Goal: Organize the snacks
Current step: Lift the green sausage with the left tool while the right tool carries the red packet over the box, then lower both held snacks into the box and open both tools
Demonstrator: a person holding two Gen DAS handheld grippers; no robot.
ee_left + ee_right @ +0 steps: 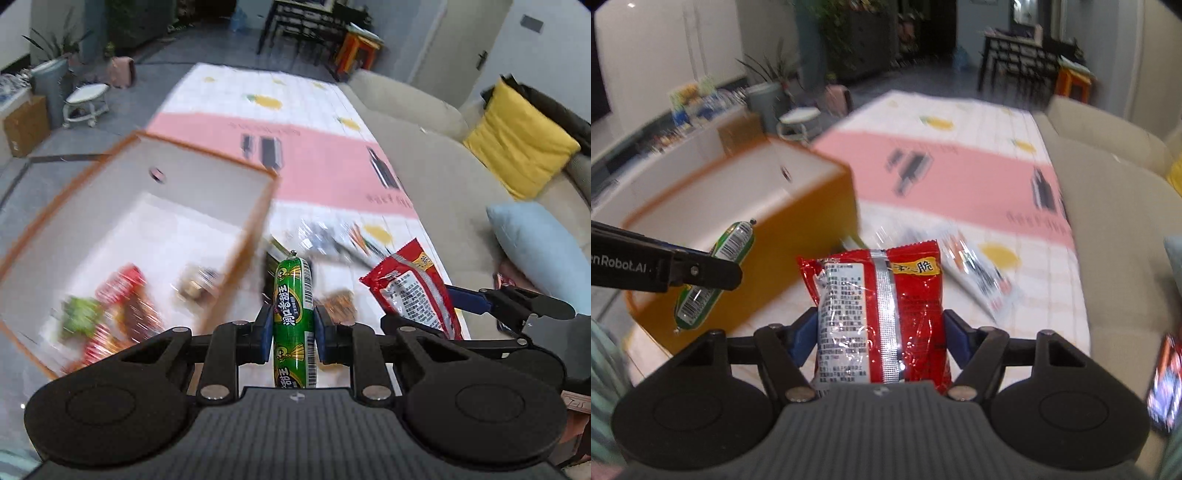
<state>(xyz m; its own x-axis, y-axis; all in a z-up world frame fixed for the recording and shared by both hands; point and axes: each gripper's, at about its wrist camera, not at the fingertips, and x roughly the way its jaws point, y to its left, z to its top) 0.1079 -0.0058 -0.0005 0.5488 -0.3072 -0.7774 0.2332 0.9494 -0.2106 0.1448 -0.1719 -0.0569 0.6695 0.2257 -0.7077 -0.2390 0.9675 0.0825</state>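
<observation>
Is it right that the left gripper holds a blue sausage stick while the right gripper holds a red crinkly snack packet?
Not quite: the left wrist view shows the left gripper holding a green sausage stick, not blue. The right gripper does hold the red crinkly snack packet.

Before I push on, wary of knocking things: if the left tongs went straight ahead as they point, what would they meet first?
Probably the table beside the box's near corner, where a dark packet lies just beyond the sausage that the left tongs hold. Depth is blurred, so the box wall may come first.
</observation>
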